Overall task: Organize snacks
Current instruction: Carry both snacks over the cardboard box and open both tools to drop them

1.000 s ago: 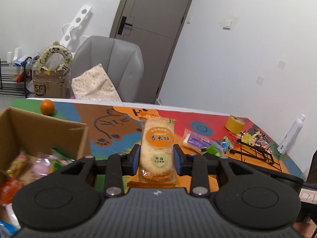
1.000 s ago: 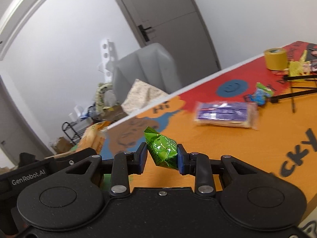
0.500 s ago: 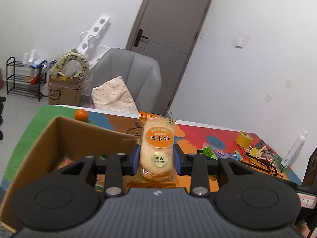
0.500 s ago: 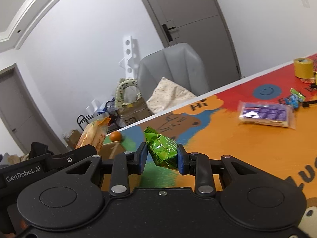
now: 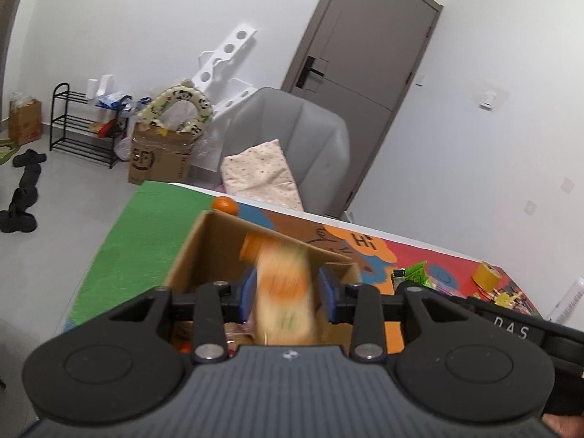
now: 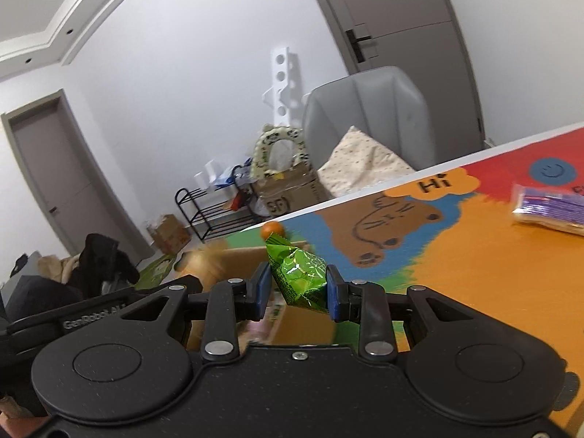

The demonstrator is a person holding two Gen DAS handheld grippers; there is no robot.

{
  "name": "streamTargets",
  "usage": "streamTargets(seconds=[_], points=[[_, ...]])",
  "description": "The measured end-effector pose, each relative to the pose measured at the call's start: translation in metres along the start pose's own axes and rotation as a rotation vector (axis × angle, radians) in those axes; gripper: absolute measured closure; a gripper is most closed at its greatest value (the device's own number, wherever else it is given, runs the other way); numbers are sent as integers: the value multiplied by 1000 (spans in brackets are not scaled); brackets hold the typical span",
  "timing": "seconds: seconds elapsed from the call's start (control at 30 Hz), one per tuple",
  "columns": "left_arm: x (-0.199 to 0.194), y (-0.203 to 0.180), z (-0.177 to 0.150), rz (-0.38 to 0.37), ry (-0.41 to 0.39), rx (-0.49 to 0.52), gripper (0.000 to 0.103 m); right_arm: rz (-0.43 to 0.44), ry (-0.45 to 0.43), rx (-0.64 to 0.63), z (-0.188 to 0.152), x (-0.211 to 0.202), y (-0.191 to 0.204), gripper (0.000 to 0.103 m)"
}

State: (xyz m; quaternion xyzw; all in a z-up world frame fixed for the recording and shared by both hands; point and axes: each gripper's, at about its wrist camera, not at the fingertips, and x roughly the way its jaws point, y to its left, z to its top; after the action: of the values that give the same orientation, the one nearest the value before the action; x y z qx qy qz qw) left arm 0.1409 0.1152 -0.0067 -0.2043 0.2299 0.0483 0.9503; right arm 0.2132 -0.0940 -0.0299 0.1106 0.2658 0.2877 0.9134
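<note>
My left gripper (image 5: 286,294) is open over the cardboard box (image 5: 204,248). The orange rice-cracker packet (image 5: 284,292) is blurred between the spread fingers, dropping toward the box. It also shows blurred in the right wrist view (image 6: 204,262). My right gripper (image 6: 297,288) is shut on a green foil snack packet (image 6: 299,277), held above the box's near corner (image 6: 292,314). Other snacks lie in the box, mostly hidden.
A small orange (image 5: 225,205) sits on the table behind the box. A purple snack packet (image 6: 547,211) lies on the orange mat. A yellow tape roll (image 5: 487,275) and small items lie at the far right. A grey chair (image 5: 288,146) stands behind the table.
My left gripper moved over the box and opened; the cracker packet is falling. My right gripper carried the green packet left toward the box.
</note>
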Motion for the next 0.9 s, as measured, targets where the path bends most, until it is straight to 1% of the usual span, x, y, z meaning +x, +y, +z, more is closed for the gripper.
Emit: streamTargets(seconds=[0.07,0.1,0.2,0.23,0.27,0.3,0.33,0.37,0.43,0.53,0.6,0.67,0.77,0.8,0.87,0.9], points=[[-2,6,1,8,3,-19,60,19,11,-6,0,2,8,74],[-3,9,2,12,1,-26,57,42,21,0,0,4,11,74],[-7,13,2,20,-7,-25,47,81,38,-6,0,7,22,74],[-9,14,2,23,-8,-24,41,86,42,-12,-1,8,25,73],[-10,15,1,26,-8,-26,37,93,49,-19,-1,8,28,71],[-11,16,1,38,-8,-29,35,98,57,-24,-2,8,30,69],[-12,17,1,48,-8,-30,30,97,62,-24,-3,9,31,65],[-13,18,0,49,-11,-33,24,91,62,-19,-4,8,30,63],[-16,19,-1,46,-13,-37,20,75,65,-4,-5,8,25,62],[-18,15,-3,52,-10,-28,17,52,59,21,-7,2,16,61],[-18,8,-4,54,-8,-21,16,38,48,32,-8,-4,9,55],[-17,1,-6,45,-6,-13,14,14,27,36,-9,-12,3,44],[-15,-14,-10,17,0,5,10,-25,-3,41,-8,-23,-10,36],[-13,-20,-11,12,3,12,10,-41,-15,49,-7,-27,-15,35],[-9,-33,-14,5,12,32,9,-61,-36,65,-6,-35,-26,27],[-6,-40,-16,5,18,42,9,-75,-49,74,-5,-39,-31,25]])
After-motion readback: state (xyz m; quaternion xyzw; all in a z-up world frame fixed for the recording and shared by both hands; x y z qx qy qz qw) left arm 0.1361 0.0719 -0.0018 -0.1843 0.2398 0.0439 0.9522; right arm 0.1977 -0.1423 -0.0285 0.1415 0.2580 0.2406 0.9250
